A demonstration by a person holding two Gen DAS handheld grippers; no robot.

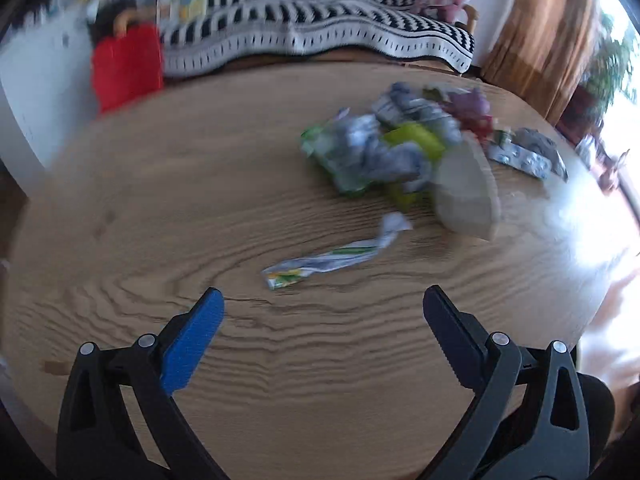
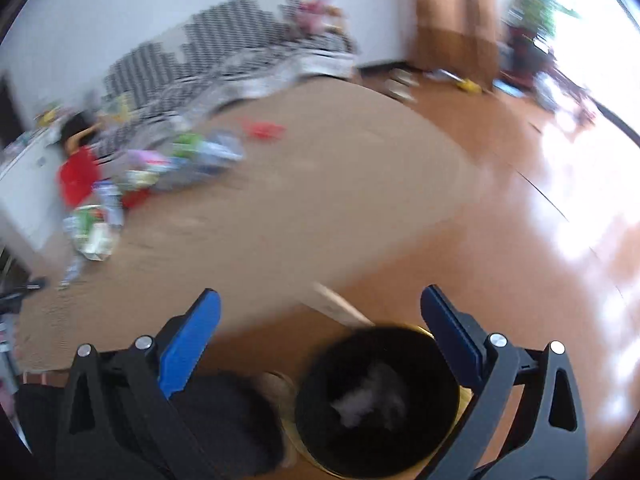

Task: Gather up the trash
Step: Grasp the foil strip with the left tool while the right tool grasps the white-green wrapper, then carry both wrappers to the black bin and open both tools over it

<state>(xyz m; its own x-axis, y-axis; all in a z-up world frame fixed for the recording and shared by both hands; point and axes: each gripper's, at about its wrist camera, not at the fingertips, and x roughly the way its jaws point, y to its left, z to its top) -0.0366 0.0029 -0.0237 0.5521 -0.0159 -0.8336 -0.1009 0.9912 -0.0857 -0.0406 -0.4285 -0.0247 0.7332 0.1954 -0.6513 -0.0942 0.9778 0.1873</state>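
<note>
The left gripper (image 1: 322,300) is spread wide w/ nothing between its blue pads. It hangs over the table (image 1: 120,208) and looks down at the wood. Right past its tips, a bit toward the left pad, lies a twisted wrapper (image 1: 336,258), white w/ green and yellow. It lies flat on the table. Its long way runs slanted, from the low end near the left pad up toward the far right. So it's nearly crosswise to the gap, and I think the gripper should turn a bit to pinch it across the thin middle.

Past the wrapper, toward the far right edge of the table, is the big trash pile (image 1: 400,148): foil bits, green bags, a grey-white cup thing. It's blurry, so I can't tell each piece.

The right gripper (image 2: 320,300) is spread wide too, nothing in it. It's off the table's near edge, above the black bin (image 2: 376,400) on the floor, w/ something pale inside. From there the trash is far off to the left. So the left gripper is much nearer the wrapper, and it's prob the one to grab it.
</note>
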